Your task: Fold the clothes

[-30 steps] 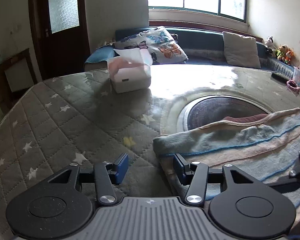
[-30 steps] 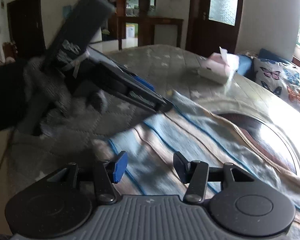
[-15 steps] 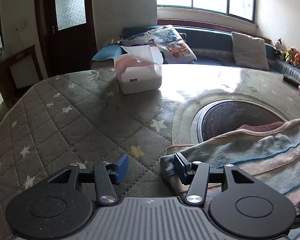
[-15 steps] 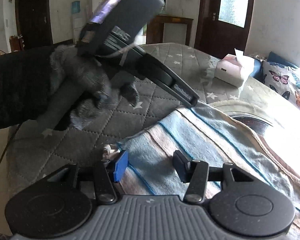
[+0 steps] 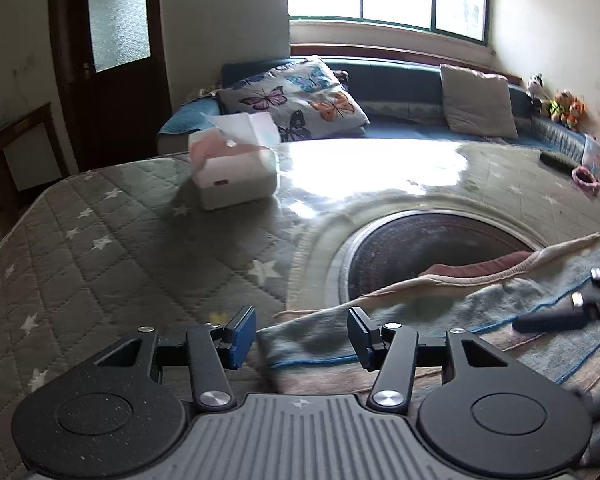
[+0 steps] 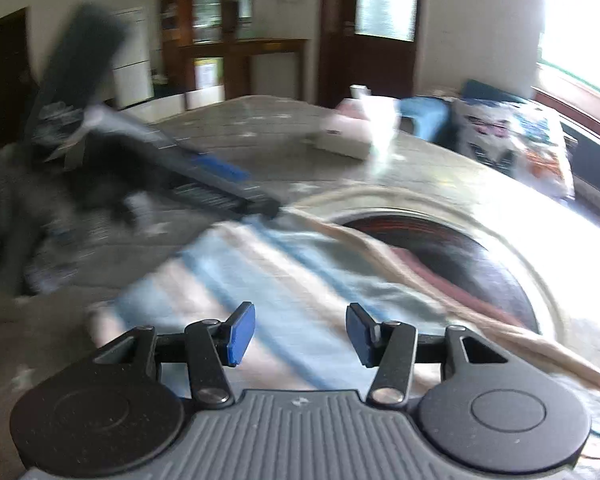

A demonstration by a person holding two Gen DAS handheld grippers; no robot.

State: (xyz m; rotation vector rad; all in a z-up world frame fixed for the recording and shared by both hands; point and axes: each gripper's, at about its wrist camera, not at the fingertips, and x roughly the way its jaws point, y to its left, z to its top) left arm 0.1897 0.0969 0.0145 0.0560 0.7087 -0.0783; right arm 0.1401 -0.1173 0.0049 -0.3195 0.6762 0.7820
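Note:
A striped blue and beige cloth [image 5: 440,312] lies flat on the table, partly over a dark round inset [image 5: 420,248]. My left gripper [image 5: 302,332] is open, and the cloth's near corner lies under the gap between its blue pads without being pinched. One of my right gripper's fingers [image 5: 548,322] reaches in low over the cloth from the right edge. The right wrist view is blurred by motion. In it my right gripper [image 6: 302,332] is open above the middle of the cloth [image 6: 284,276], and the left gripper [image 6: 260,206], held by a gloved hand [image 6: 16,200], points at the cloth's far corner.
The table wears a grey quilted cover with stars [image 5: 100,260]. A tissue box [image 5: 236,180] stands at the far left of it, and a dark remote [image 5: 556,160] lies at the far right. Behind the table is a sofa with a butterfly pillow [image 5: 300,100].
The cloth's corner has shifted from my left gripper's right finger into the gap between both. My right gripper has swung from the cloth's edge over its middle. Both stay open.

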